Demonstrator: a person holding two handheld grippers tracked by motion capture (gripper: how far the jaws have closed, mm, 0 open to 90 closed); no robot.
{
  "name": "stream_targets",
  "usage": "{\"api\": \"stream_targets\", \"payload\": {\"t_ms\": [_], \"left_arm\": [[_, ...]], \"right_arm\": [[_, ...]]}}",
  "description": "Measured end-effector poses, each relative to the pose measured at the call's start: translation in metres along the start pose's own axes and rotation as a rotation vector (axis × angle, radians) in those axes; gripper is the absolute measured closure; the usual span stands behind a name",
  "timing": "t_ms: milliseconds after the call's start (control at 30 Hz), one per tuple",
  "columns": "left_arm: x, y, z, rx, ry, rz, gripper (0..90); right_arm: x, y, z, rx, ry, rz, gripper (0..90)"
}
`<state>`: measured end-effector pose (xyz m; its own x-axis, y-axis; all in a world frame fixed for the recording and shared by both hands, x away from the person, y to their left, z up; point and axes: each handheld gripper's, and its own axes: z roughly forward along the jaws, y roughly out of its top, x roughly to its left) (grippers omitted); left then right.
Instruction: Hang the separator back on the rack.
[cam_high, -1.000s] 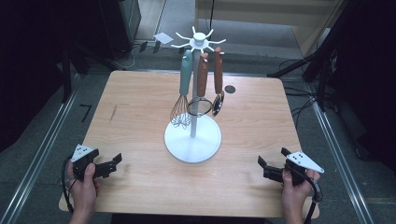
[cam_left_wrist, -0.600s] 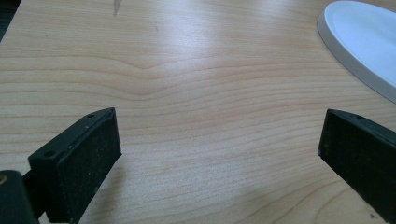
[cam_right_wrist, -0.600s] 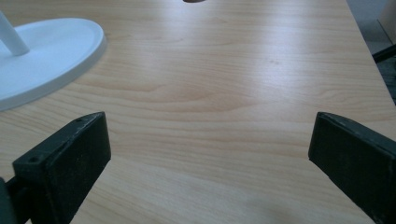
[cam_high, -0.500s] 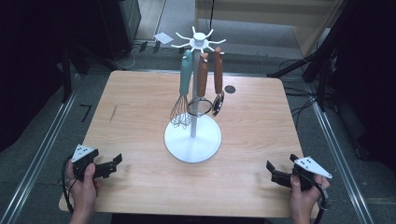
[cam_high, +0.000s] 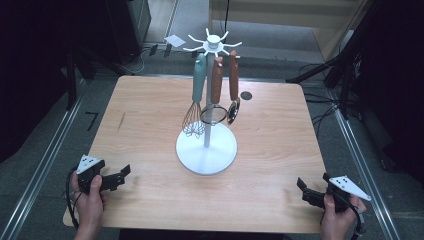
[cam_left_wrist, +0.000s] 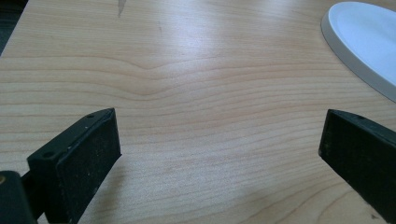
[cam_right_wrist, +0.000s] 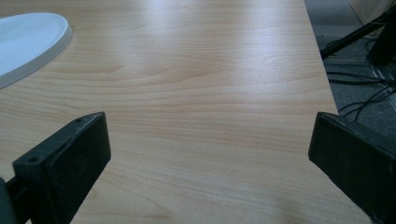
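Three utensils hang from the white rack (cam_high: 206, 107) in the high view: a whisk (cam_high: 195, 111) with a teal handle, a ring-shaped tool (cam_high: 215, 95) with a brown handle and a spoon-like tool (cam_high: 233, 100) with a brown handle. Each hangs with its long axis upright, handle at the top and working end toward the rack's round base. The rack stands at the middle of the wooden surface (cam_high: 150, 125). The left gripper (cam_high: 119, 176) rests at about 8 o'clock from the rack, the right gripper (cam_high: 303, 189) at about 4 o'clock, both well apart from it and both with fingers spread around nothing.

From the left gripper view, its two fingers (cam_left_wrist: 88, 158) stand wide apart over bare wood, with the base rim at 1 o'clock.

From the right gripper view, its fingers (cam_right_wrist: 74, 163) are likewise parted and empty, the base rim at 10 o'clock.
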<state>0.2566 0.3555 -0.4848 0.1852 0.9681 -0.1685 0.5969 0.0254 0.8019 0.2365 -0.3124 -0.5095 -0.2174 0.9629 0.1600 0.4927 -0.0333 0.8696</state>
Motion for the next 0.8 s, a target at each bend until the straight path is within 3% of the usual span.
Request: {"api": "stream_targets", "payload": {"t_ms": [800], "left_arm": [[-0.0008,0.0006,0.0011,-0.001,0.013,0.002,0.0]], "right_arm": [[-0.005,0.0001,-0.0003,0.0,0.013,0.039,0.0]]}}
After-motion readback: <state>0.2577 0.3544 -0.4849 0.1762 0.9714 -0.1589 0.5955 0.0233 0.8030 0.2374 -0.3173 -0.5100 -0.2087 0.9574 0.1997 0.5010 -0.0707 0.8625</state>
